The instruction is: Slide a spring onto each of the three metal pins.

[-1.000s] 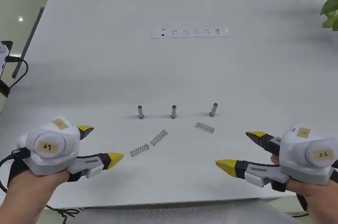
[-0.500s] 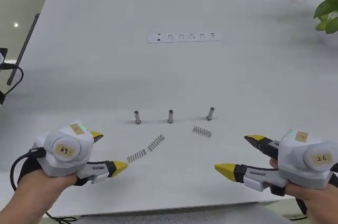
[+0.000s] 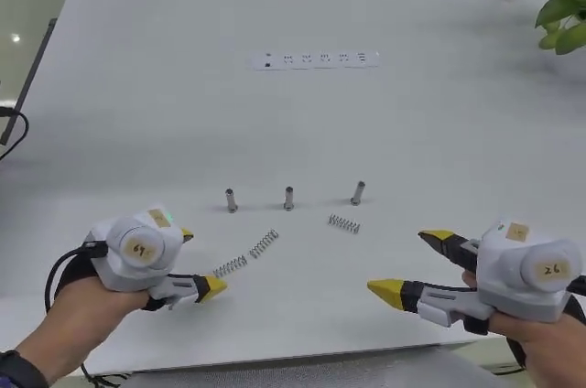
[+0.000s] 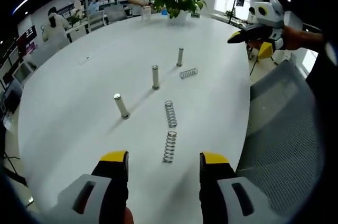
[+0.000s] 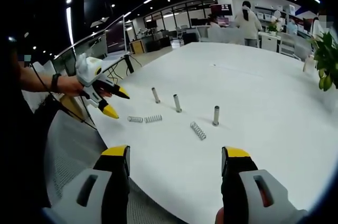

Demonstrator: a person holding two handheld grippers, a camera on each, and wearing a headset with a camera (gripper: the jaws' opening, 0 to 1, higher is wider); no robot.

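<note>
On the white bench [image 3: 137, 132], three pins [image 3: 288, 198] stand behind three loose springs [image 3: 343, 222]. The left gripper [image 3: 203, 260] and right gripper [image 3: 396, 261] gape wide, empty. A sticker on the right one reads "26".

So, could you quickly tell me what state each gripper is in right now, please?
Left gripper: open, holding nothing.
Right gripper: open, holding nothing.
</note>
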